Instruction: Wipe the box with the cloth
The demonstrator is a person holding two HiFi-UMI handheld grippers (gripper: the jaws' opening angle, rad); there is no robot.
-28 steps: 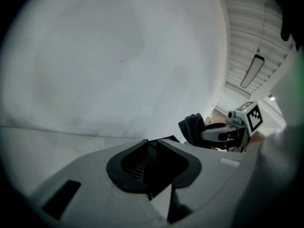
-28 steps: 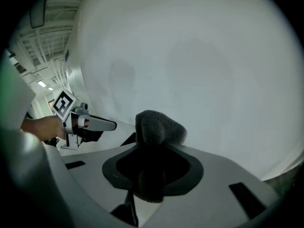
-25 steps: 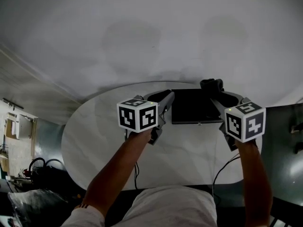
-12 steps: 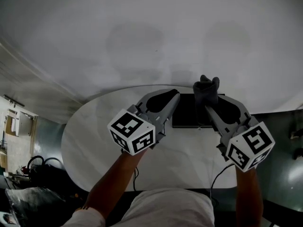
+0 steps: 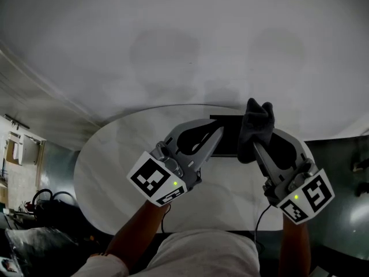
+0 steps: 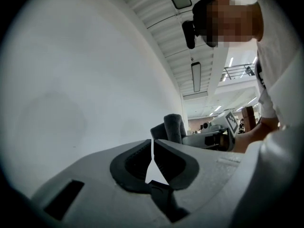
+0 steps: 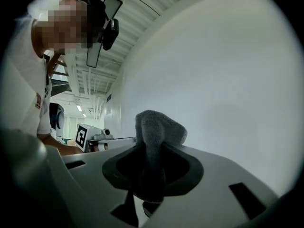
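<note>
A black flat box [image 5: 232, 140] lies at the far side of the white oval table [image 5: 115, 160]. My right gripper [image 5: 256, 144] is shut on a dark grey cloth [image 5: 257, 124], which stands up out of the jaws in the air over the box's right end. In the right gripper view the cloth [image 7: 159, 129] fills the right gripper [image 7: 149, 151]. My left gripper [image 5: 218, 133] hovers over the box's left part. Its jaws are closing, down to a thin slit, and nothing is between them. The left gripper [image 6: 152, 144] points at the white wall, with the cloth [image 6: 174, 127] off to its right.
A plain white wall rises just behind the table. A cable [image 5: 260, 215] hangs over the table's near edge by the person's lap. Bags and cords [image 5: 49, 209] lie on the floor at the left. A dark surface [image 5: 346, 178] borders the table on the right.
Both grippers have risen off the table and tipped toward level. The cloth has come up from the box's far edge with the right gripper. The left jaws have narrowed.
</note>
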